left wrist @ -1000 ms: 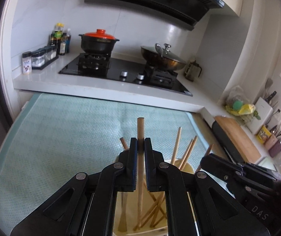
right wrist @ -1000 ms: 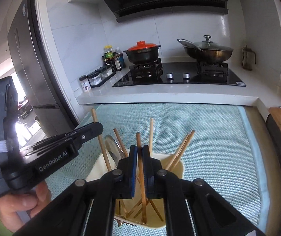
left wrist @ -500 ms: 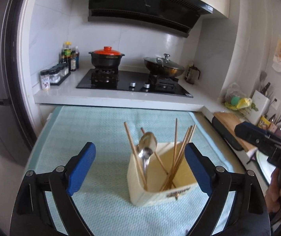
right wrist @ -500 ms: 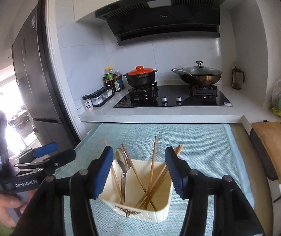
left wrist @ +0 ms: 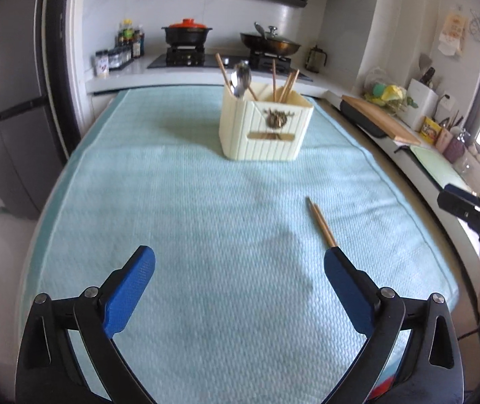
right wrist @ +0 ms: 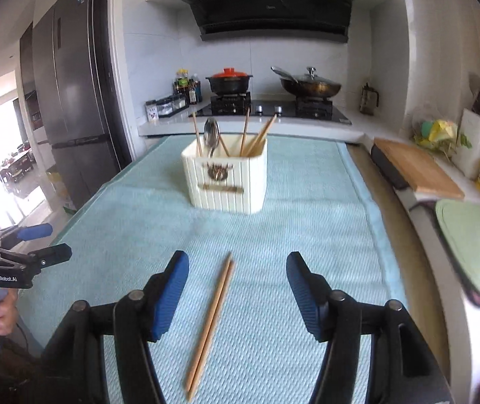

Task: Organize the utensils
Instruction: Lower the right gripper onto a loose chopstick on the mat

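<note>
right wrist: right gripper (right wrist: 236, 286) opening over chopstick pair (right wrist: 211, 316) (untouched).

I see a cream ribbed holder (right wrist: 225, 181) upright toward the mat's far edge, holding chopsticks (right wrist: 256, 136) and a spoon (right wrist: 211, 134). Two wooden chopsticks (right wrist: 211, 320) lie side by side near the mat's near edge.

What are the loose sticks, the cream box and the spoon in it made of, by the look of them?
Chopsticks: probably bamboo or light wood, matt tan, no shine. Holder: looks like moulded plastic, cream, evenly ribbed walls with a slight sheen; ceramic can't be ruled out. Spoon: metal, likely stainless steel, since its bowl is silvery and mirrors the light.
</note>
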`<state>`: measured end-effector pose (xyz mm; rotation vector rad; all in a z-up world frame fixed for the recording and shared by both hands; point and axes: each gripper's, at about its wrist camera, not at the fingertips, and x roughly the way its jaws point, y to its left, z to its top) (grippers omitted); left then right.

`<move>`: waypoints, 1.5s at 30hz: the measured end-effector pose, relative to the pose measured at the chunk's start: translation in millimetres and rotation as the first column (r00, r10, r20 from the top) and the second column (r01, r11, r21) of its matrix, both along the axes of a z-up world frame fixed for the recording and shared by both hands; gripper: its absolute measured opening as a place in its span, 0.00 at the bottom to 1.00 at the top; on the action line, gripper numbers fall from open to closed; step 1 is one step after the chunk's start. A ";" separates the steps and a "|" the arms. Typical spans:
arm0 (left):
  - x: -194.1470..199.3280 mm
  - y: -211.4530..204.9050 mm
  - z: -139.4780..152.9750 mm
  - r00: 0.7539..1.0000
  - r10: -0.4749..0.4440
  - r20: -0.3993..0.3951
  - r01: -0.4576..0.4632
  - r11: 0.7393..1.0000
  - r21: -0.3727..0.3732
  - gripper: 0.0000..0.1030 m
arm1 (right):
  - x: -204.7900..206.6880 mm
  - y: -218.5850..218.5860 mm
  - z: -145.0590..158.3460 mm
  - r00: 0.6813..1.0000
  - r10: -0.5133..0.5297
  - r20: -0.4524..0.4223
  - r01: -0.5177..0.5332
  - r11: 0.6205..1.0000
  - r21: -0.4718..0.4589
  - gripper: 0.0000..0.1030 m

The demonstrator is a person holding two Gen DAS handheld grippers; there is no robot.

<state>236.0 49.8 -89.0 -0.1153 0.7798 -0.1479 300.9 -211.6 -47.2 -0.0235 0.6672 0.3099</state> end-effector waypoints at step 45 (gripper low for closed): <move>-24.6 -28.3 -58.0 0.991 0.030 -0.131 -0.024 0.999 0.047 0.98 | 68.0 57.0 -142.5 0.939 -0.055 -0.340 -0.004 0.985 -0.173 0.15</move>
